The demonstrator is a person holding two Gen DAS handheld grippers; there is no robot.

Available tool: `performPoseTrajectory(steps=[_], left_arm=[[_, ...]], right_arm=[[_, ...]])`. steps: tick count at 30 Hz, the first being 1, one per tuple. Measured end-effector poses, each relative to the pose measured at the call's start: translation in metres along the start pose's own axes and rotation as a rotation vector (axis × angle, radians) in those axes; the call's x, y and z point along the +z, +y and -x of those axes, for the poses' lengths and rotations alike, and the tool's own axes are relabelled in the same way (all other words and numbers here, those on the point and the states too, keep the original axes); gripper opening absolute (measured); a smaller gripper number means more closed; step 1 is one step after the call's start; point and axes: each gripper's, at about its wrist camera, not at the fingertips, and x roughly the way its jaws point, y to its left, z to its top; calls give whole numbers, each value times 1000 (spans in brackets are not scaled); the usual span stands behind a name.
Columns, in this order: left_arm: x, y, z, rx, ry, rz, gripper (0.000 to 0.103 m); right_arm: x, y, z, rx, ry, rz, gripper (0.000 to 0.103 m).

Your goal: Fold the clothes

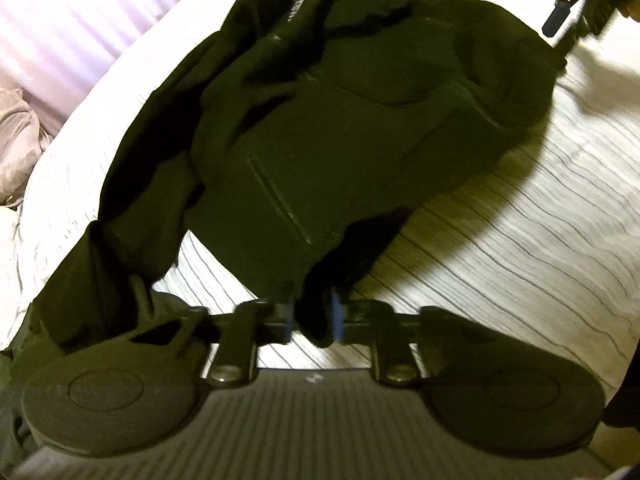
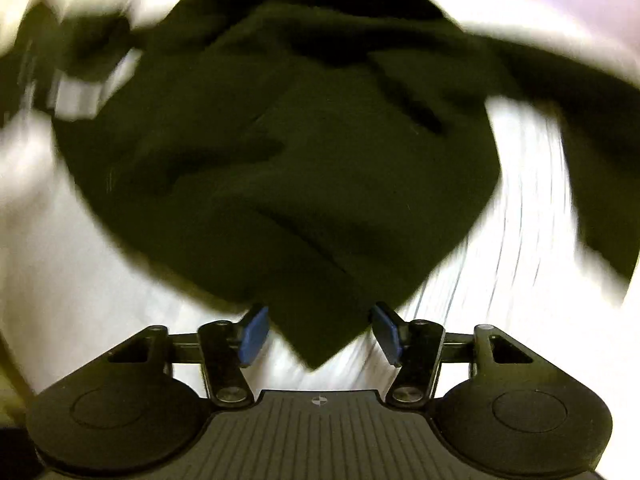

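A dark jacket [image 1: 340,128] with a zipped pocket lies crumpled on a white striped bedsheet [image 1: 520,240]. My left gripper [image 1: 316,320] is shut on a dark fold at the jacket's near edge, and the cloth bunches between its blue pads. In the right wrist view the same jacket [image 2: 300,152] spreads out, blurred. A pointed corner of it hangs between the blue pads of my right gripper [image 2: 320,334], whose jaws stand apart without pressing on it. The right gripper [image 1: 560,20] also shows at the top right of the left wrist view.
A grey crumpled cloth or pillow [image 1: 16,148] lies off the bed's left edge, below a pale pink striped surface [image 1: 80,20]. Bare sheet stretches to the right of the jacket. A blurred grey and white shape [image 2: 80,88] sits at the left of the right wrist view.
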Motion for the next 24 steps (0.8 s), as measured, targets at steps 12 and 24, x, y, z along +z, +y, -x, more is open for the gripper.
performPoseTrajectory(steps=[12, 24], left_arm=[[21, -26, 27, 55, 70, 31, 3], [51, -162, 129, -202, 38, -73, 2]], right_arm=[[2, -98, -33, 426, -52, -590, 3], [-32, -135, 176, 274, 153, -200, 2]])
